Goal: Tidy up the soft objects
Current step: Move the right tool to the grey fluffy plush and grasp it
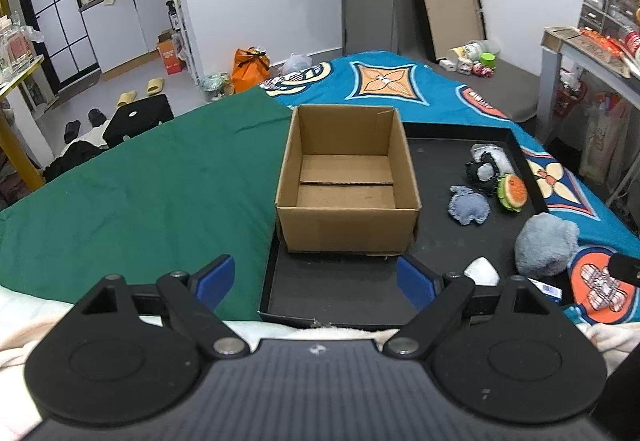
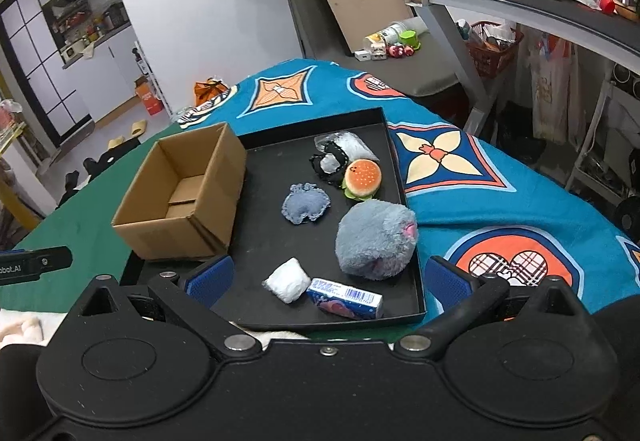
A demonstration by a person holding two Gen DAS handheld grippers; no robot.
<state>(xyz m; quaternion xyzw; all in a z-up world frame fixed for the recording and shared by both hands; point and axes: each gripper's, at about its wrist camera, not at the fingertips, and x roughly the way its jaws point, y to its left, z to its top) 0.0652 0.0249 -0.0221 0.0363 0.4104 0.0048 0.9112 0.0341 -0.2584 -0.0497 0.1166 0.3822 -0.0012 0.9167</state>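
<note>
Both grippers, left (image 1: 316,281) and right (image 2: 326,279), hang wide apart and hold nothing above the black tray (image 2: 400,177), where soft toys lie beside a cardboard box (image 2: 180,201).

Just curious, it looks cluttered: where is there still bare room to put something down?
The cardboard box is empty inside. The black tray is bare between the box and the denim pillow, and along its near edge by the box. Its right side is crowded with toys. The green cloth is open.
</note>
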